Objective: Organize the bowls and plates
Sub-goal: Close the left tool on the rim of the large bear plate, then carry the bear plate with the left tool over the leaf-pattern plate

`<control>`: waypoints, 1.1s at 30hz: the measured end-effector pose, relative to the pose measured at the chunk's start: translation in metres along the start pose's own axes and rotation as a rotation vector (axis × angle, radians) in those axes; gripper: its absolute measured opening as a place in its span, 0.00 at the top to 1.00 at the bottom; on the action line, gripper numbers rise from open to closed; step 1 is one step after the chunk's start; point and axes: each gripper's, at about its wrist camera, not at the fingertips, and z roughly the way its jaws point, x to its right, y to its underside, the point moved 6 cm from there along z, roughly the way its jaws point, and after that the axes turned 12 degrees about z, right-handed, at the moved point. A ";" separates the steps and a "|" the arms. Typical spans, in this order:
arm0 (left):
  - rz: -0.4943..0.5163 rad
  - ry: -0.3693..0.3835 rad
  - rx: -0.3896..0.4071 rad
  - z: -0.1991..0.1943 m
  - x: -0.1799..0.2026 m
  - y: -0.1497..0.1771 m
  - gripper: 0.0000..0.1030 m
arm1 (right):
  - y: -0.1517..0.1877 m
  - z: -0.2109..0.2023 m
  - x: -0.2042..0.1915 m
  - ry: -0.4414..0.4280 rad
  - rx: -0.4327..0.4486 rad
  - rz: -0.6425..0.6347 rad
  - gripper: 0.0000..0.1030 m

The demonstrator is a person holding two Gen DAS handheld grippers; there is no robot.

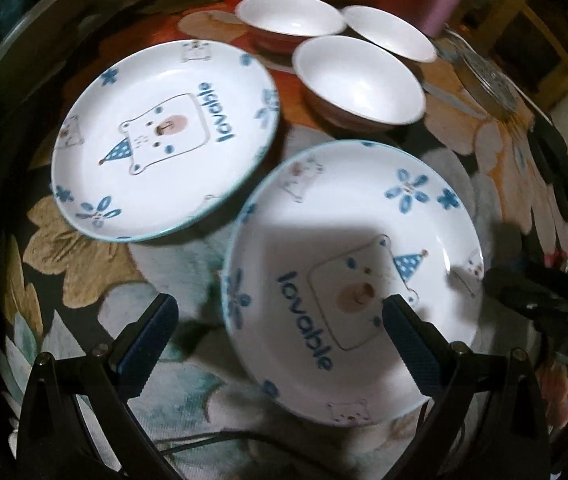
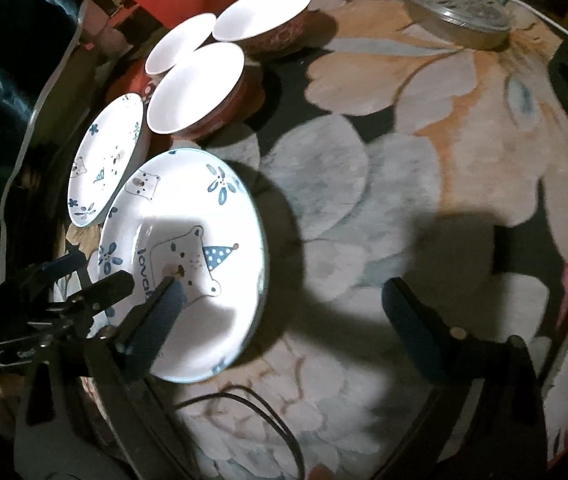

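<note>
Left claw [image 1: 279, 312] released, its blue ribbed pads spread wide, one fingertip over the well of the near plate [image 1: 356, 280] and the other over bare cloth; right claw [image 2: 284, 292] likewise released, one pad above the same plate [image 2: 187, 264] and the other well off its rim. The near plate lies flat near the front edge of the surface [image 1: 83, 256], a round top under a soft, flower-printed cloth. The step in hand is judged to be gripping this plate to stack it on its twin: a sound grip would straddle the thin upturned rim, one pad inside and one beneath, closing gently because glazed ceramic is slick and brittle, then lifting level. Beyond, toward the left edge, the second plate [image 1: 163, 136] is shallow, glossy white, blue-rimmed, printed with a bear and "lovable". Farthest, near the back edge, three bowls [image 1: 360, 80] cluster closely, white inside, reddish-brown outside, deep and round-walled. A patterned glass lid [image 2: 460, 12] rests toward the far right edge.
</note>
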 end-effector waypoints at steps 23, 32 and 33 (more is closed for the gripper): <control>-0.029 0.109 -0.039 0.027 -0.012 0.003 0.73 | 0.002 0.036 -0.014 -0.006 -0.086 -0.037 0.82; 0.017 0.117 -0.041 0.025 0.008 0.001 0.73 | 0.000 0.024 0.000 -0.012 -0.057 -0.003 0.84; 0.020 0.118 -0.040 0.024 0.010 0.000 0.73 | 0.000 0.022 0.002 -0.012 -0.052 0.002 0.84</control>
